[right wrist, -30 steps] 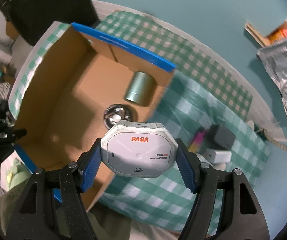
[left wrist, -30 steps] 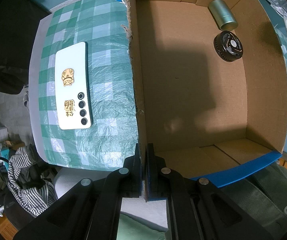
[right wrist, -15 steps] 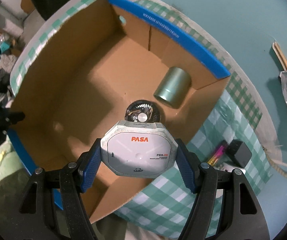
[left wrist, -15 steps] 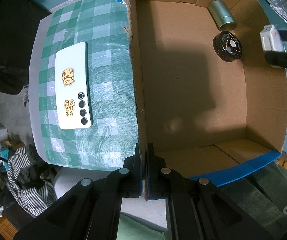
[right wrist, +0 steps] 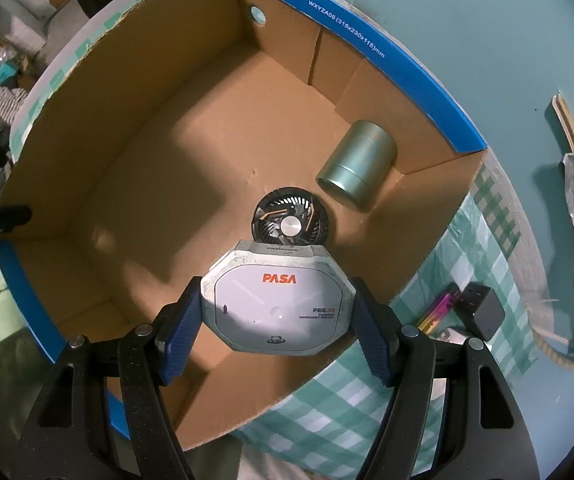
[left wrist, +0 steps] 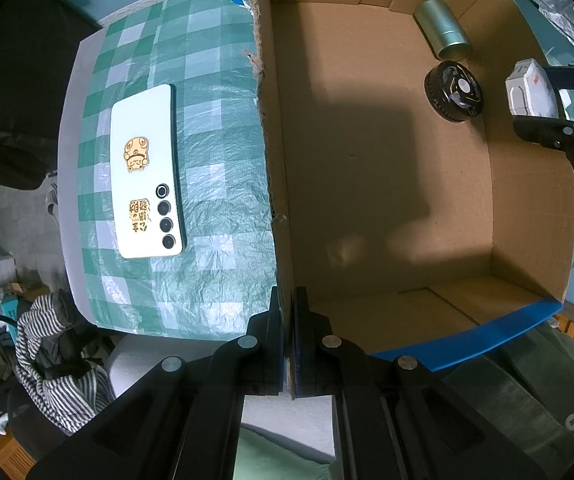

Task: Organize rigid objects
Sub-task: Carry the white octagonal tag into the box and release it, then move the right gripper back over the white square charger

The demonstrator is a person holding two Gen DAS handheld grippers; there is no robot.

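A white octagonal case [right wrist: 277, 308] marked PASA is gripped between the blue pads [right wrist: 178, 342] of the right gripper [right wrist: 275, 344], whose jaws are held wide around it. The case is held above the inside of the cardboard box [right wrist: 135, 184], near its right-hand wall. Just ahead of the case, a black round fan [right wrist: 291, 220] lies on the box floor, and a green tin [right wrist: 357, 170] lies on its side beyond that. The left gripper [left wrist: 289, 344] is clamped tight on the box's near wall. A white phone [left wrist: 147, 172] lies on the checked cloth [left wrist: 215, 128], outside the box, to the left of that gripper.
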